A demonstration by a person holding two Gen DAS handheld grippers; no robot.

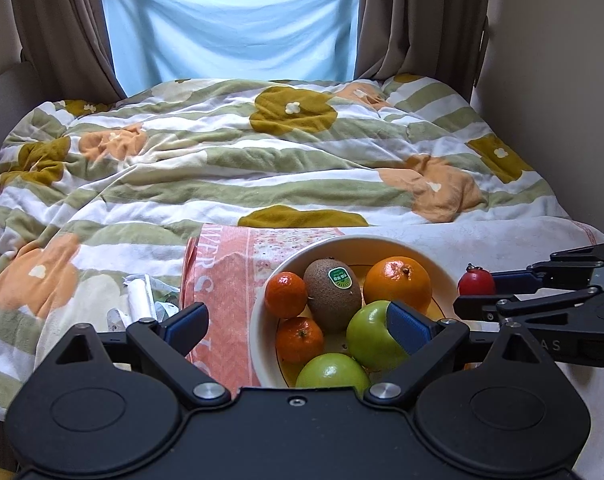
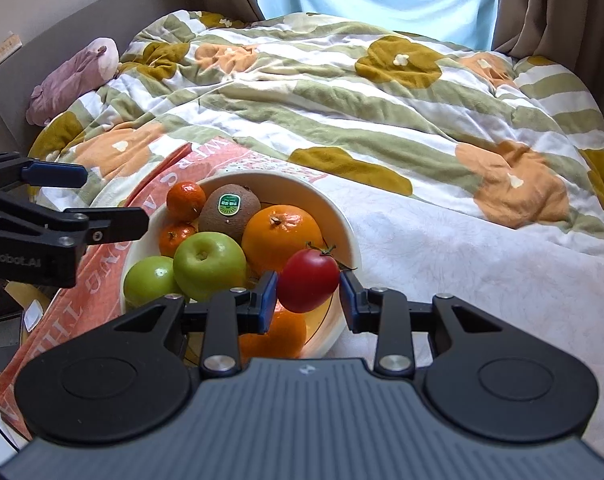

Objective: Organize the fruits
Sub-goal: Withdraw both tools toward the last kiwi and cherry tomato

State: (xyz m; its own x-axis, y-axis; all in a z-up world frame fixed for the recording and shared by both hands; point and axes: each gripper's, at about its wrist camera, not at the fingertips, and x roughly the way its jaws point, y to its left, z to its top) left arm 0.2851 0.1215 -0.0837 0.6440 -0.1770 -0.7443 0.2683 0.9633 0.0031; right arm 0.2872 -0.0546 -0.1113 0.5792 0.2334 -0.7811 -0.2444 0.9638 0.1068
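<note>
The left gripper (image 1: 297, 322) has its fingers (image 1: 187, 320) spread wide and released, holding nothing; between them, lower down, sits the cream bowl (image 1: 382, 242) of fruit on the bed. Just beyond the left finger lies an orange patterned towel (image 1: 221, 280) under the bowl. Between the fingers, from left to right, are two small mandarins (image 1: 285, 294), a kiwi (image 1: 332, 294) with a green sticker, and a large orange (image 1: 398, 284); two green apples (image 1: 372, 340) lie nearest, one partly behind the right finger. Past that finger, outside the bowl's rim in this view, the right gripper (image 2: 309, 300) comes in from the side. Its fingers (image 2: 267, 300) are clenched on a red tomato (image 2: 308, 284), held above the bowl's near side with a second orange (image 2: 277, 336) below it. The striped floral quilt (image 2: 342, 100) covers the bed beyond.
</note>
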